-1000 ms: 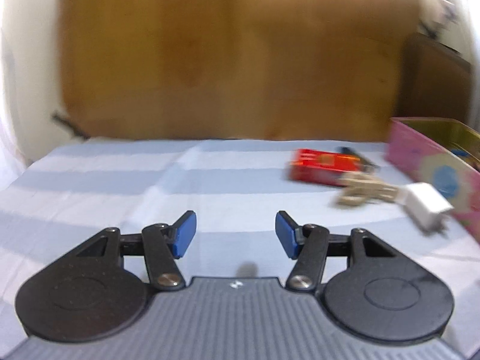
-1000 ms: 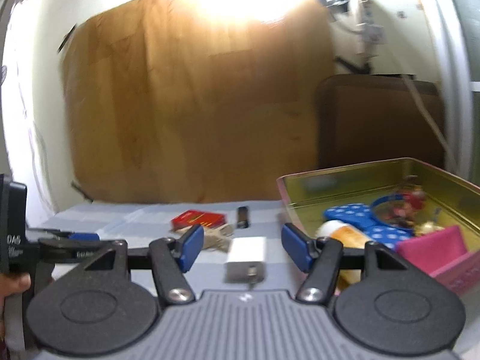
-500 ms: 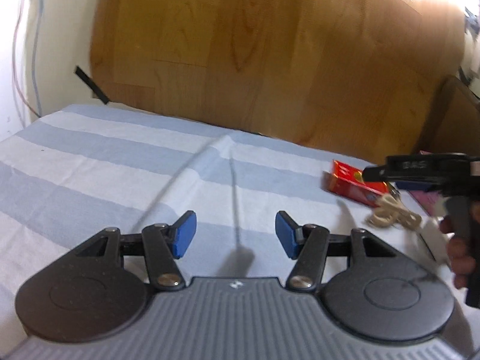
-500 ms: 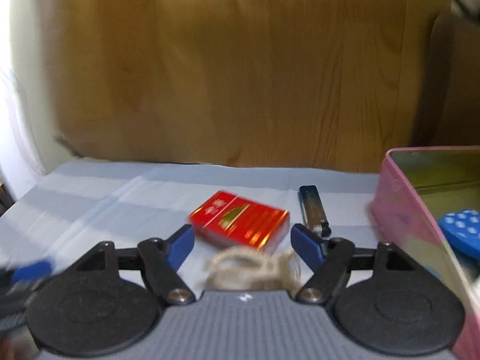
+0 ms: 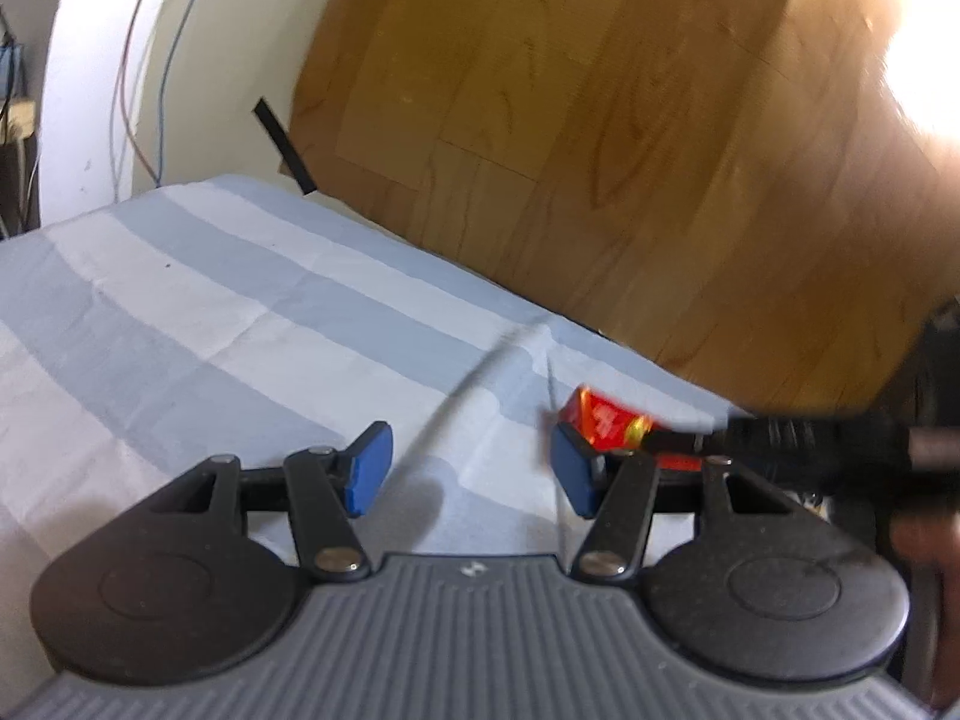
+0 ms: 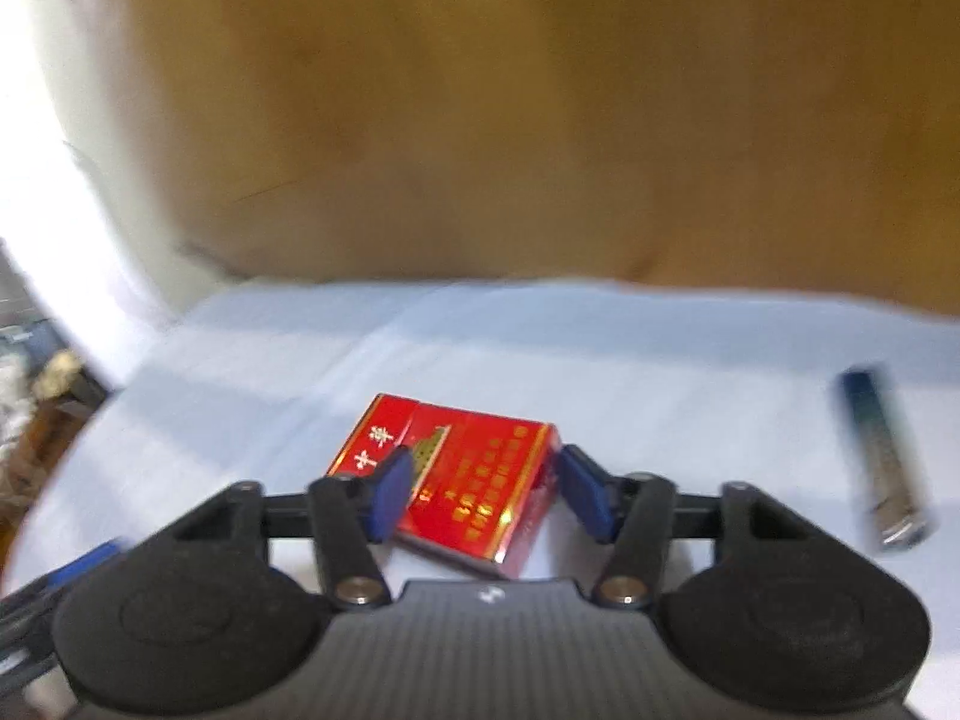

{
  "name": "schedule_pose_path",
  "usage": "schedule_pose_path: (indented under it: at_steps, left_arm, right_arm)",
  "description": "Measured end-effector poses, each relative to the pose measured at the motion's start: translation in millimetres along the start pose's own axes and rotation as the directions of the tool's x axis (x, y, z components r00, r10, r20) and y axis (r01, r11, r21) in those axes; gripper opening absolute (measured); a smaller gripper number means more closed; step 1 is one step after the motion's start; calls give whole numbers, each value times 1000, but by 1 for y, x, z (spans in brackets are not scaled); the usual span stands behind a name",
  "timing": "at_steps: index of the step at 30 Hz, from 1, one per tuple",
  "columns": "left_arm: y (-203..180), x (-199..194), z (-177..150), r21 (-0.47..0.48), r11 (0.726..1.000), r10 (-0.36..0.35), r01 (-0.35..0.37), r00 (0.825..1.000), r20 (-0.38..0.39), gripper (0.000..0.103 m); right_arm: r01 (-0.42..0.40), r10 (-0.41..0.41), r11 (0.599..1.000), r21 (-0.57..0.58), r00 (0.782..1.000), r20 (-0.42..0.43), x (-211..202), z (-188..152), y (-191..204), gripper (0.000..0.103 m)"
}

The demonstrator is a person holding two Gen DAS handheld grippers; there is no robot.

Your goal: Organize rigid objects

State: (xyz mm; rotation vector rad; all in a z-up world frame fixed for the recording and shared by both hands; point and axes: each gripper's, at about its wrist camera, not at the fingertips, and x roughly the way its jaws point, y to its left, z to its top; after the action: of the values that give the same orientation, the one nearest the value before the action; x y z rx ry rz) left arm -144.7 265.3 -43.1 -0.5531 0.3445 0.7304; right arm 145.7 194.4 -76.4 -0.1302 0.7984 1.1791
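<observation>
The cigarette pack (image 6: 456, 480) lies on the striped cloth (image 6: 660, 360), the lighter (image 6: 888, 462) well apart to its right.

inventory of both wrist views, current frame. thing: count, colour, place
red box: 1, red with gold print, flat on the cloth between the right gripper's open fingers
lighter: 1, dark blue and silver, on the cloth to the right of the box
cloth: 1, pale blue and white stripes, covers the surface
wood panel: 1, brown, upright behind the cloth
wires: a few, red and blue, on the white wall at left
left gripper: 1, black with blue pads, open over bare cloth
right gripper: 1, black with blue pads, open, straddling the box
hand: 1, blurred, right edge of left view
</observation>
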Motion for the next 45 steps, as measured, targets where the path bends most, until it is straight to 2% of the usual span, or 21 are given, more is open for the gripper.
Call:
schedule_pose_path:
  at_steps: [2, 4, 5, 6, 8, 14, 16, 18, 20, 24, 28, 31, 33, 35, 38, 40, 43, 45]
  left_arm:
    - [4, -3, 2, -23, 1000, 3, -3, 1000, 9, 60]
    - [5, -5, 4, -38, 999, 9, -8, 1000, 23, 60]
    - [6, -6, 4, -42, 999, 12, -11, 999, 30, 60]
    - [6, -6, 5, -43, 999, 15, -14, 999, 34, 60]
    - [5, -4, 4, -38, 999, 18, -17, 999, 29, 60]
    - [4, 1, 2, -16, 1000, 23, -23, 1000, 6, 60]
    - [4, 3, 2, -8, 1000, 22, -22, 1000, -1, 60]
    - [3, 4, 1, -2, 1000, 23, -23, 1000, -7, 60]
    - [1, 4, 0, 8, 1000, 24, -24, 1000, -13, 60]
    - [-3, 4, -3, 33, 999, 4, -3, 1000, -26, 62]
    - [-12, 2, -7, 82, 996, -41, 43, 999, -23, 66]
    - [-29, -2, -17, 180, 978, -102, 104, 995, -24, 66]
    - [-43, -7, -27, 267, 949, -168, 170, 985, -33, 66]
    - [-55, -12, -36, 328, 907, -256, 265, 964, -72, 66]
    - [-78, -21, -55, 386, 824, -382, 415, 910, -162, 66]
    - [-98, -29, -68, 374, 764, -465, 526, 850, -246, 66]
    - [-139, -44, -95, 306, 660, -571, 686, 723, -389, 66]
    - [-168, -55, -116, 284, 611, -598, 739, 666, -445, 66]
  right_arm:
    - [-49, 47, 996, -71, 999, -25, -8, -15, 19, 56]
    - [-39, 39, 988, -150, 999, -3, -16, -25, 30, 62]
    - [-20, 26, 981, -192, 999, 32, -21, -27, 34, 73]
    - [0, 20, 971, -239, 997, 79, -24, -29, 38, 88]
    - [25, 21, 947, -321, 990, 140, -28, -30, 43, 102]
    - [15, 10, 909, -416, 998, 57, 4, -20, 54, 98]
    - [3, 10, 908, -419, 1000, 29, 11, -23, 57, 92]
    - [7, -6, 907, -422, 1000, 4, 14, -28, 58, 78]
    - [19, -13, 896, -443, 1000, 18, 10, -36, 62, 67]
    - [16, -12, 893, -450, 1000, 11, -17, -62, 66, 62]
    - [31, -19, 877, -480, 999, 28, -60, -110, 68, 61]
    - [67, -44, 884, -463, 997, 61, -102, -149, 57, 61]
    - [108, -75, 900, -423, 993, 94, -132, -173, 46, 61]
    - [144, -110, 917, -373, 988, 111, -165, -198, 30, 61]
    - [234, -195, 925, -299, 968, 157, -210, -235, 8, 61]
    - [263, -226, 938, -227, 958, 179, -235, -256, -6, 61]
    - [310, -276, 940, -141, 936, 220, -261, -278, -20, 61]
    - [310, -277, 944, -109, 929, 244, -268, -286, -24, 62]
